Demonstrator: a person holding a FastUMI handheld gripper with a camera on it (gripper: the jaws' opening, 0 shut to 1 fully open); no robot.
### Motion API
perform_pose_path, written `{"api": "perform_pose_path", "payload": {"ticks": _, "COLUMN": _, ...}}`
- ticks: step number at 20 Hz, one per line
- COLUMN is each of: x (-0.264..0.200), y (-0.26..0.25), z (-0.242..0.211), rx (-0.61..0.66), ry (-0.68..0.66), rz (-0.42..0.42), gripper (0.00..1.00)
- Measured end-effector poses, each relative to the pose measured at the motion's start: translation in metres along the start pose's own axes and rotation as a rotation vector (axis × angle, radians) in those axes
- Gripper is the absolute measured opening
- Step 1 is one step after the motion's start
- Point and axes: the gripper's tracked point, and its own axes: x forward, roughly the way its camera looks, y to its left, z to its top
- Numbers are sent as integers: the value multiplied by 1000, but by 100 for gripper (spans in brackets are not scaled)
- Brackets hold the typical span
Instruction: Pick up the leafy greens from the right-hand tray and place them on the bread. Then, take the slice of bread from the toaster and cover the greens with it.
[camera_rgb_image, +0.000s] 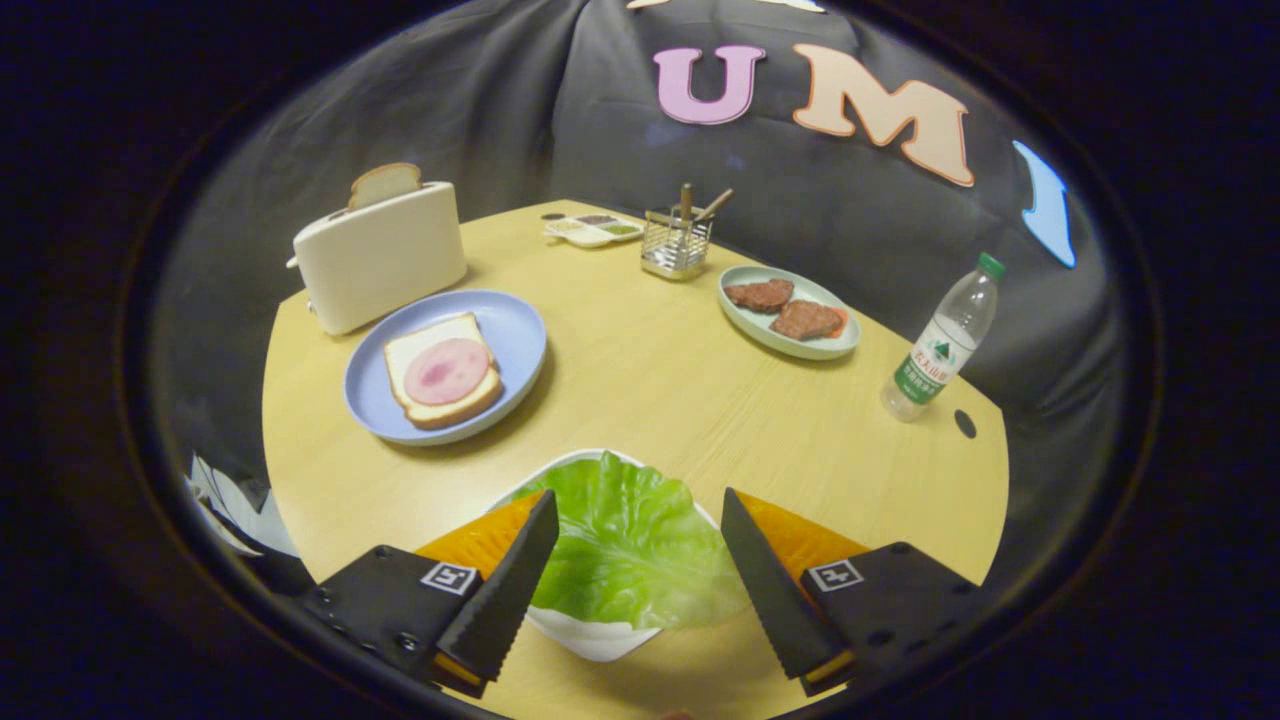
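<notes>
A: Where's the gripper (640, 510)?
B: Fingers spread wide, holding nothing. The lettuce leaf (628, 545) lies between them on its white tray (592, 636) (neither finger touching it, as far as I can tell).
A: And beyond?
B: Ahead, leftward, a blue plate (520, 335) carries the bread with ham (443, 371). Behind it, the white toaster (378, 258) holds a bread slice (384, 183).

Evenly and softly lit from above, bright on the wooden table (650, 380), dim toward the cloth wall, soft shadows under the blue plate (520, 330) and toaster (380, 260), sharp centre, strong fisheye curving at edges, gripper (640, 540) fingers spread wide, crisp, no glare.
</notes>
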Motion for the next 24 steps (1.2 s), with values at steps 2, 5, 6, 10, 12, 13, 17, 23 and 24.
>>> {"api": "perform_pose_path", "payload": {"ticks": 2, "x": 6, "y": 5, "z": -11, "rx": 8, "ry": 34, "rz": 13, "gripper": 100}}
{"api": "perform_pose_path", "payload": {"ticks": 5, "x": 12, "y": 11, "z": -24, "rx": 11, "ry": 69, "rz": 26, "gripper": 100}}
{"api": "perform_pose_path", "payload": {"ticks": 6, "x": 15, "y": 13, "z": -28, "rx": 14, "ry": 78, "rz": 32, "gripper": 100}}
{"api": "perform_pose_path", "payload": {"ticks": 10, "x": 20, "y": 20, "z": -40, "rx": 34, "ry": 113, "rz": 43, "gripper": 100}}
{"api": "perform_pose_path", "payload": {"ticks": 12, "x": 20, "y": 22, "z": -40, "rx": 62, "ry": 118, "rz": 52, "gripper": 100}}
{"api": "perform_pose_path", "payload": {"ticks": 13, "x": 21, "y": 22, "z": -41, "rx": 75, "ry": 120, "rz": 56, "gripper": 100}}
{"api": "perform_pose_path", "payload": {"ticks": 17, "x": 21, "y": 19, "z": -44, "rx": 124, "ry": 133, "rz": 50, "gripper": 82}}
{"api": "perform_pose_path", "payload": {"ticks": 23, "x": 20, "y": 20, "z": -43, "rx": 154, "ry": 137, "rz": 16, "gripper": 36}}
{"api": "perform_pose_path", "payload": {"ticks": 24, "x": 19, "y": 23, "z": -45, "rx": 161, "ry": 151, "rz": 21, "gripper": 25}}
